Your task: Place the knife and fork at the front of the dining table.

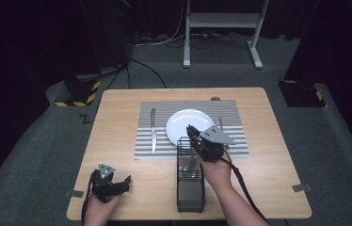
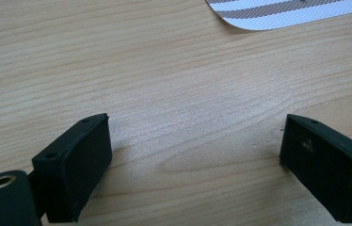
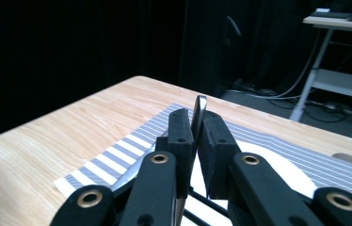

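Observation:
My right gripper [image 1: 192, 134] hovers over the far end of a black wire cutlery basket [image 1: 190, 190] at the table's front middle. In the right gripper view its jaws [image 3: 197, 123] are shut on the slim metal handle of a utensil [image 3: 199, 106], which stands upright between the pads. The utensil's lower end is hidden, so I cannot tell what kind it is. My left gripper [image 1: 123, 184] rests low at the front left of the table. In the left gripper view it [image 2: 195, 146] is open over bare wood, with nothing between its jaws.
A grey striped placemat [image 1: 146, 146] lies mid-table with a white plate [image 1: 188, 123] on it. A knife [image 1: 153, 132] lies left of the plate and a fork [image 1: 220, 123] right of it. Beyond the table stands a white desk frame [image 1: 221, 21].

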A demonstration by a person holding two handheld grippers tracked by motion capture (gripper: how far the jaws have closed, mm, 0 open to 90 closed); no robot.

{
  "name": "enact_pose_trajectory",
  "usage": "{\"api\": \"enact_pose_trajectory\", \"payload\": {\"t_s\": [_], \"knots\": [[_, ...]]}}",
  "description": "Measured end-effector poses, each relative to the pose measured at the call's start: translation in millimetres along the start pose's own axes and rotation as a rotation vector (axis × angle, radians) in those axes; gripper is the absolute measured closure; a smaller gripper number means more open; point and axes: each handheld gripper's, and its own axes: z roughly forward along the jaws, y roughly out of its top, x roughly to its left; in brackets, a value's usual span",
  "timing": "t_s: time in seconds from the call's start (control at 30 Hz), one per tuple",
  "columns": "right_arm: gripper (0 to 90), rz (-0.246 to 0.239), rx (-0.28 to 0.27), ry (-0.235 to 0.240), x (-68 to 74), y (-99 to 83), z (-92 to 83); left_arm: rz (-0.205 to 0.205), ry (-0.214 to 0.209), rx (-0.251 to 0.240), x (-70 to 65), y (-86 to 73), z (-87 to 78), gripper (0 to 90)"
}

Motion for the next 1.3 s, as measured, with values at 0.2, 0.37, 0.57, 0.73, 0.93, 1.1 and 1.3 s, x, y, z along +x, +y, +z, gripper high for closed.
{"api": "enact_pose_trajectory", "payload": {"t_s": [0.2,0.37,0.57,0.73,0.93,1.1,1.3], "knots": [[86.8,0.007,-0.043,0.035,2.4,0.8,-7.7,0.0,0.0,0.0,0.0,0.0,0.0,9.6],[87.0,-0.021,-0.072,0.042,9.3,6.1,-16.0,0.0,0.0,0.0,0.0,0.0,0.0,9.6],[87.1,-0.026,-0.14,0.037,14.2,17.0,-30.5,0.0,0.0,0.0,-0.1,0.0,0.0,9.7],[87.1,-0.045,-0.195,0.025,17.5,27.3,-43.6,0.001,0.0,0.0,0.0,0.0,0.0,9.6],[87.1,-0.052,-0.251,0.023,19.9,38.4,-56.6,0.001,0.0,0.0,-0.1,0.0,0.0,9.6],[87.1,-0.057,-0.288,0.017,19.5,46.3,-64.8,0.001,0.0,0.0,0.0,0.0,0.0,9.6],[87.1,-0.035,-0.331,0.027,17.6,56.4,-73.2,0.001,0.0,0.0,0.0,0.0,0.0,9.6]]}}
